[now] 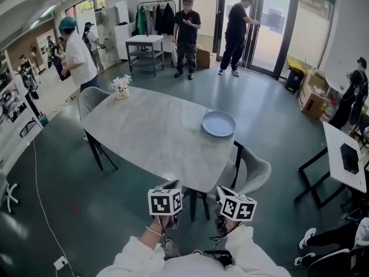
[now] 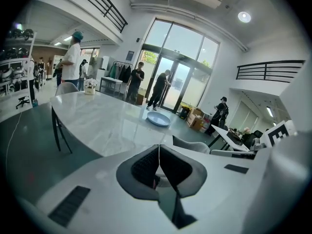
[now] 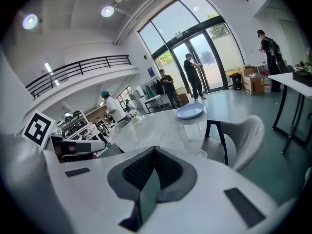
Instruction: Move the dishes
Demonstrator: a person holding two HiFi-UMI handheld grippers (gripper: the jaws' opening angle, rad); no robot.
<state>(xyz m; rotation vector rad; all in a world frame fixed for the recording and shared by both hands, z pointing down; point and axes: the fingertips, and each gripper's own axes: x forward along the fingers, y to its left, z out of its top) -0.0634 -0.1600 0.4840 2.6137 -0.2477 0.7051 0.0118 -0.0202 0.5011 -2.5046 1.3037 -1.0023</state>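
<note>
One round blue plate [image 1: 218, 123] is seen lying flat and face up on a grey table [image 1: 144, 137], well ahead of both claws and more toward the right claw's side. Being round, it shows no long axis. Two claws are held side by side near the table's closest end: the left claw [image 2: 158, 152] and the right claw [image 3: 155, 152], each with jaws pressed together on nothing. Two grey chairs are counted. One chair [image 1: 256, 172], just ahead of the right claw, is partly hidden by the table. The other chair [image 1: 92, 100] is far beyond the left claw.
</note>
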